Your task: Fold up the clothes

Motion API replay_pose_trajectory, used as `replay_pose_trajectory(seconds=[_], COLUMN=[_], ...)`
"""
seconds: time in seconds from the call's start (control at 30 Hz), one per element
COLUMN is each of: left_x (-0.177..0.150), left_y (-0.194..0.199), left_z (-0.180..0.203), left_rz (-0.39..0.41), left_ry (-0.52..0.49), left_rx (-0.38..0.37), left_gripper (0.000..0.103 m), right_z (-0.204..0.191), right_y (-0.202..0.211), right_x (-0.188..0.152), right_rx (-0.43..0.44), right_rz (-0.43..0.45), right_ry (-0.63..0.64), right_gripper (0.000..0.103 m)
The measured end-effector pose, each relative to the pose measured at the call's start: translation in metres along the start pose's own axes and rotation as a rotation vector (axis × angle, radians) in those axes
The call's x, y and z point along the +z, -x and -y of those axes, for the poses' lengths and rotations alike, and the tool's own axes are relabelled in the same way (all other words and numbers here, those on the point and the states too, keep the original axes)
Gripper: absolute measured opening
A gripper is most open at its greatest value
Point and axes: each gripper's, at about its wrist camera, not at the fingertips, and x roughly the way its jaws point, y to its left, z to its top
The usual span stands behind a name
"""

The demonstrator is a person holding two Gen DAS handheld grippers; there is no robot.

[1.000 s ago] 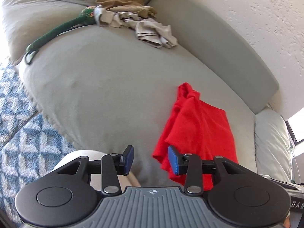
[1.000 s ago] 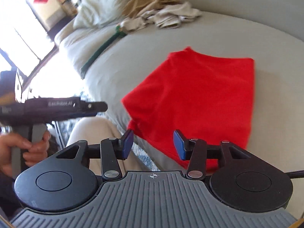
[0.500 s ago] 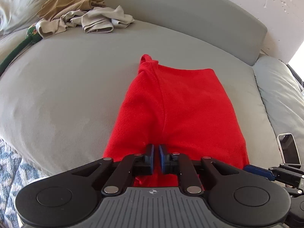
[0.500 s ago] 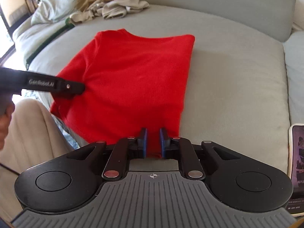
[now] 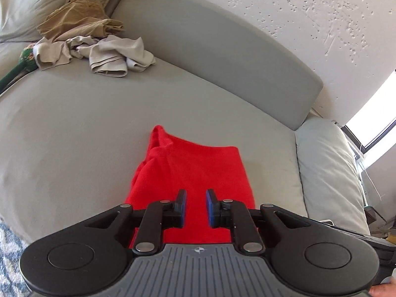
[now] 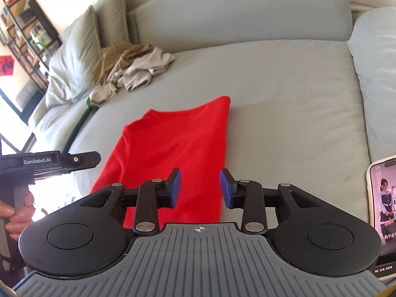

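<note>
Red knit garment [image 6: 173,146], folded into a long rectangle, is laid flat on the seat of the pale grey fabric sofa [image 6: 284,94], near the seat's front edge; one narrow end lies toward the backrest and the other toward the cameras. In the left wrist view the same red cloth [image 5: 195,173] is seen with a small bunched fold raised at its far left corner.

The right gripper [image 6: 200,188] is held above the near end of the garment. Its blue-padded jaws are opening, and nothing is pinched between them; only the red cloth lying below is seen through the gap. The left gripper [image 5: 195,206] is likewise held over the near end, with a narrow gap kept between its blue pads and no cloth caught in it. From the right wrist view the left gripper is seen side-on at the left edge, just beside the garment's left border, its handle gripped by a hand [image 6: 14,216].

A crumpled heap of tan and beige clothes [image 5: 94,47] is piled at the far left of the seat, well apart from the red garment. A dark green strap-like item [image 6: 79,126] is draped over the seat's left edge. A white-cased phone [image 6: 383,210] with a lit screen is seen at the right.
</note>
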Motion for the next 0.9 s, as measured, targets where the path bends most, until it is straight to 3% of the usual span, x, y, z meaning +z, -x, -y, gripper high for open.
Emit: replay_pose_trajectory(seconds=[0.07,0.2,0.3,0.37,0.4,0.43,0.47,0.57,0.6,0.67,0.7,0.83,0.9], left_x=[0.011,0.027,0.029,0.026,0.024,0.023,0.024,0.033,0.037,0.045,0.049,0.063,0.065], left_y=[-0.028,-0.083,-0.103,-0.108,-0.106,-0.103,-0.098,-0.077,-0.07,-0.058,-0.055,-0.083,-0.109], left_z=[0.004,-0.019,-0.059,-0.088,-0.1,-0.109,-0.117,-0.136,-0.139,-0.13,-0.12,-0.067,-0.051], left_rz=[-0.017,-0.05,-0.067,-0.06,-0.037,-0.005,0.034,0.14,0.149,0.154,0.142,-0.038,-0.12], left_ry=[0.0,0.022,0.15,0.263,0.314,0.354,0.387,0.445,0.457,0.43,0.392,0.188,0.123], left_rx=[-0.026,0.022,0.033,-0.011,-0.034,-0.039,-0.025,0.129,0.141,0.079,0.022,-0.17,-0.184], left_gripper=[0.013,0.011,0.005,0.008,0.008,0.008,0.008,0.003,0.003,0.003,0.003,0.004,0.006], right_z=[0.007,0.016,0.021,0.029,0.035,0.042,0.051,0.084,0.093,0.104,0.109,0.105,0.09], right_y=[-0.014,-0.06,-0.104,-0.135,-0.15,-0.161,-0.167,-0.164,-0.161,-0.15,-0.147,-0.16,-0.175], right_x=[0.012,0.031,0.038,0.039,0.038,0.038,0.039,0.047,0.05,0.057,0.059,0.066,0.071], right_rx=[0.02,0.116,0.227,0.282,0.287,0.283,0.264,0.203,0.172,0.105,0.126,0.293,0.371], right_rz=[0.015,-0.022,-0.099,-0.156,-0.176,-0.179,-0.166,-0.061,-0.025,0.035,0.056,0.031,-0.033], right_ry=[-0.051,-0.118,-0.136,-0.171,-0.196,-0.221,-0.249,-0.383,-0.421,-0.44,-0.463,-0.505,-0.466], right_gripper=[0.037,0.037,0.037,0.034,0.03,0.013,0.003,0.003,0.01,0.012,0.012,0.012,0.013])
